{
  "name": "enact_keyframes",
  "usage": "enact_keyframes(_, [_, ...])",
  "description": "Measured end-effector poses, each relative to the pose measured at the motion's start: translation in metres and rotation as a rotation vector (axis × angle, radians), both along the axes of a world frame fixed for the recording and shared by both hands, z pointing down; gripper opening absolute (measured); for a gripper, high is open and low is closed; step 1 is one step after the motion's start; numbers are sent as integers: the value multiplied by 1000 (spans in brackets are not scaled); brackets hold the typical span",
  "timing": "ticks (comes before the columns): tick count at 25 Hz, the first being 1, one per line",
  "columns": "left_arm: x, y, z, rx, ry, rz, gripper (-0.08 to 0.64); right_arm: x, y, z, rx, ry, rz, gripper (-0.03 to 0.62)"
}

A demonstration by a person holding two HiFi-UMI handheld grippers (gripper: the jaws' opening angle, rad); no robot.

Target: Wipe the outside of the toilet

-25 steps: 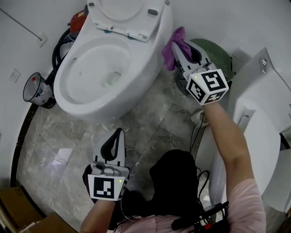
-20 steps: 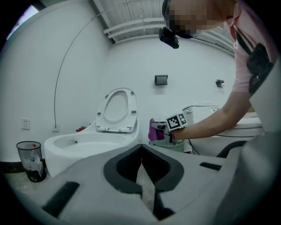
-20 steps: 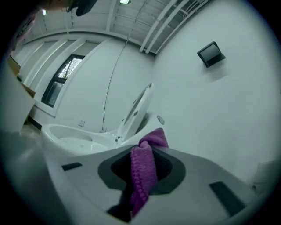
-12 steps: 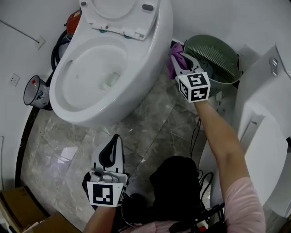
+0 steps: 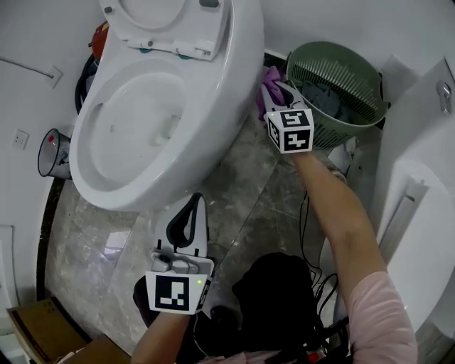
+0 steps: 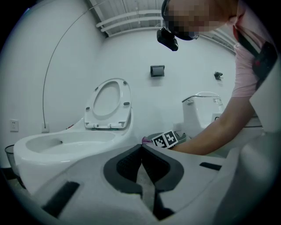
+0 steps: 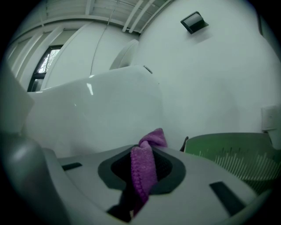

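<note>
Right hand-held gripper: clenched on a purple cloth, one fold squeezed between the jaws, a tuft poking out past the tips

Cloth: up against the outer side wall of the white toilet, toward the back end and below the rim; seems to touch the porcelain

Just beside the gripper, on the side away from the toilet: a green slatted basket on the floor, something dark inside

Toilet lid: raised, bowl open

Left hand-held gripper: jaws closed tip to tip with nothing between them, held over the grey marbled floor near the front of the bowl, pointing toward it, apart from the porcelain and well apart from the cloth

Bottom left corner: a cardboard box
</note>
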State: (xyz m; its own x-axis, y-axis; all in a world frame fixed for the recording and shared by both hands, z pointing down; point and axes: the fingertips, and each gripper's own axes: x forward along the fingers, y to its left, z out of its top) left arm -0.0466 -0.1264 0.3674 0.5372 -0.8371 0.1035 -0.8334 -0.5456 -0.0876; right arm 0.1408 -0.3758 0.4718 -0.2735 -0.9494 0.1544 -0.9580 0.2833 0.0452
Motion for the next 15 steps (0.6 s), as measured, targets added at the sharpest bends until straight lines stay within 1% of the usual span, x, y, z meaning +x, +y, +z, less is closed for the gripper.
enact_keyframes(3, [17, -14, 4, -19, -14, 23, 8, 4, -8, 10, -8, -11, 2, 63])
enact_keyframes(5, [26, -20, 8, -41, -4, 32, 8, 5, -14, 12, -7, -18, -5, 63])
enact_keyframes(7, [32, -24, 10, -46, 5, 35, 8, 3, -20, 13, -4, -29, -18, 63])
enact_keyframes(13, [40, -26, 14, -40, -5, 43, 8, 0, -34, 16, 5, -58, -62, 63])
enact_keyframes(15, [38, -25, 18, -54, -14, 36, 8, -1, -35, 16, 12, -71, -74, 63])
